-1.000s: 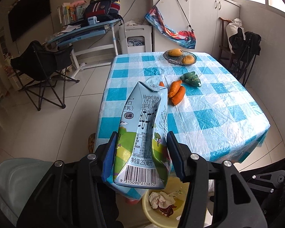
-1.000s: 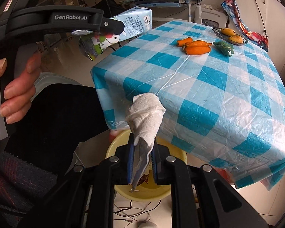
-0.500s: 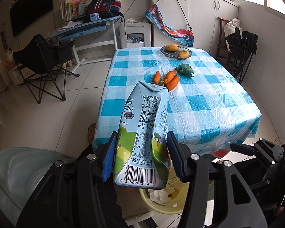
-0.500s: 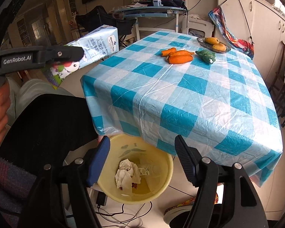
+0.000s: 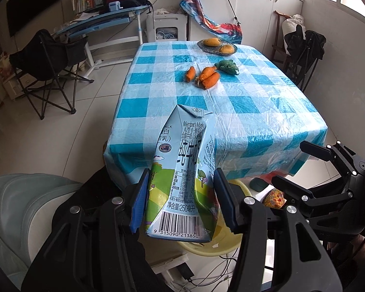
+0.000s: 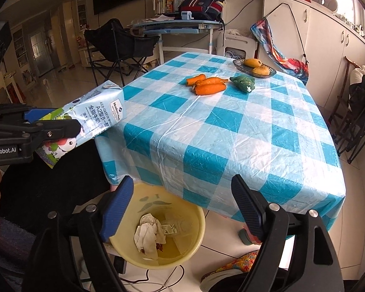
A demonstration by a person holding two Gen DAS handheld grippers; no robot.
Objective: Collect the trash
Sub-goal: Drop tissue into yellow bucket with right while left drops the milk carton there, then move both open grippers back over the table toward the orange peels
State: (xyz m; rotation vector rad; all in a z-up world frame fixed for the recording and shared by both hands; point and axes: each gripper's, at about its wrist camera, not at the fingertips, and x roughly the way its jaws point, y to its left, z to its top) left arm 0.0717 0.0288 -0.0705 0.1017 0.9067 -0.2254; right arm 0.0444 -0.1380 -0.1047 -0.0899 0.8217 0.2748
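And there it goes: the crumpled tissue (image 6: 149,234) that was pinched in the right gripper (image 6: 182,206) a second ago now lies in the yellow bin (image 6: 197,221), on top of a flattened scrap of packaging. The right jaws are opening with nothing between them, blue pads wide apart above the bin's rim. One piece of trash down.

Now to the other side. The left gripper (image 5: 180,199) clamps the milk carton (image 5: 185,170) across its lower half, both pads pressing on its sides, the gabled top pointing out towards the table. Compared with a second ago, more of the bin's rim shows beneath the carton, so this hand has been working its way over towards the drop. In the right wrist view the carton hangs off the near corner of the blue checked tablecloth (image 6: 231,131), to the left of the bin and above it, not yet over its mouth.

Still on the table: carrots (image 6: 206,85), a green toy (image 6: 243,82) and a fruit dish (image 6: 254,67), none of it looking like rubbish. By my reading, the carton is the last piece to go in.
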